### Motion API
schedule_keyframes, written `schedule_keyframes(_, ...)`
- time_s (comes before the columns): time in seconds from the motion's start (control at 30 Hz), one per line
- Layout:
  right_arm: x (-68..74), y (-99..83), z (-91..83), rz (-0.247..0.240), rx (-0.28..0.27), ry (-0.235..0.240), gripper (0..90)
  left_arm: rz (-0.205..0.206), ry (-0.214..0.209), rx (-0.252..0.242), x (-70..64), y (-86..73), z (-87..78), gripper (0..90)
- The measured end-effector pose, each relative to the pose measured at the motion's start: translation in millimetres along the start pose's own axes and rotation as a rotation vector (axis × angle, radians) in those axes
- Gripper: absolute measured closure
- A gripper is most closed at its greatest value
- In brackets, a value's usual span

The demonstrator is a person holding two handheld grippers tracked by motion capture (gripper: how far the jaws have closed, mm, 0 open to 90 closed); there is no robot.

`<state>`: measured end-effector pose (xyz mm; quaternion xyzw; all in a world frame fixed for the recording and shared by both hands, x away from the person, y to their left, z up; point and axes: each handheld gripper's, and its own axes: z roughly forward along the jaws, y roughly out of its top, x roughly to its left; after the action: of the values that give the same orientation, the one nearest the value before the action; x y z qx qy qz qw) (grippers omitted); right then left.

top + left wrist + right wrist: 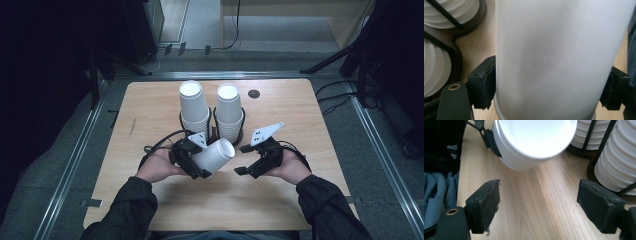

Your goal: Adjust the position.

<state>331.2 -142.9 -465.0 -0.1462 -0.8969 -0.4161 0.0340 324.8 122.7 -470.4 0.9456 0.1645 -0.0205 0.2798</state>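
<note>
Wooden table (150, 110): two cup stacks (194, 107) in a black wire holder (214, 131). Left gripper (192, 162) clamped on a white paper cup (215, 155), tilted above the tabletop. Right gripper (250, 167) just beside, jaws apart, empty.

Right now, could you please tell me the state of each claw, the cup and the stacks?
Left claw: shut on the single cup, jaws pressing its sides.
Single cup: tilted, base toward the right claw, lifted off the table.
Right claw: open, holding nothing.
Left stack of cups: upside down in its black wire holder.
Right stack of cups: upside down in its holder.
</note>
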Motion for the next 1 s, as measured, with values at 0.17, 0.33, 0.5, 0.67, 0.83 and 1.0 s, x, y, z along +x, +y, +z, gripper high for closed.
schedule_keyframes(0.17, 1.0, 0.8, 1.8, -0.005, 0.015, 0.006, 18.7, 0.019, -0.029, 0.014, -3.4, 4.5, 6.2, 17.9)
schedule_keyframes(0.33, 3.9, 4.0, 2.8, -0.020, 0.009, 0.024, 18.6, 0.034, -0.043, 0.036, -7.3, 8.6, 13.6, 17.6)
schedule_keyframes(0.5, 8.3, 11.4, 8.6, -0.034, 0.019, 0.043, 14.9, 0.052, -0.079, 0.044, -13.9, 14.6, 19.6, 17.3)
schedule_keyframes(0.67, 13.7, 16.6, 13.3, -0.057, 0.024, 0.058, 14.3, 0.074, -0.086, 0.055, -17.6, 16.5, 22.9, 16.2)
schedule_keyframes(0.83, 13.8, 18.0, 15.1, -0.056, 0.052, 0.106, 22.5, 0.064, -0.115, 0.039, -16.0, 13.9, 24.7, 13.1)
schedule_keyframes(1.0, 11.4, 18.2, 13.5, -0.037, 0.053, 0.126, 23.7, 0.043, -0.125, 0.006, -15.2, 12.9, 23.9, 9.1)
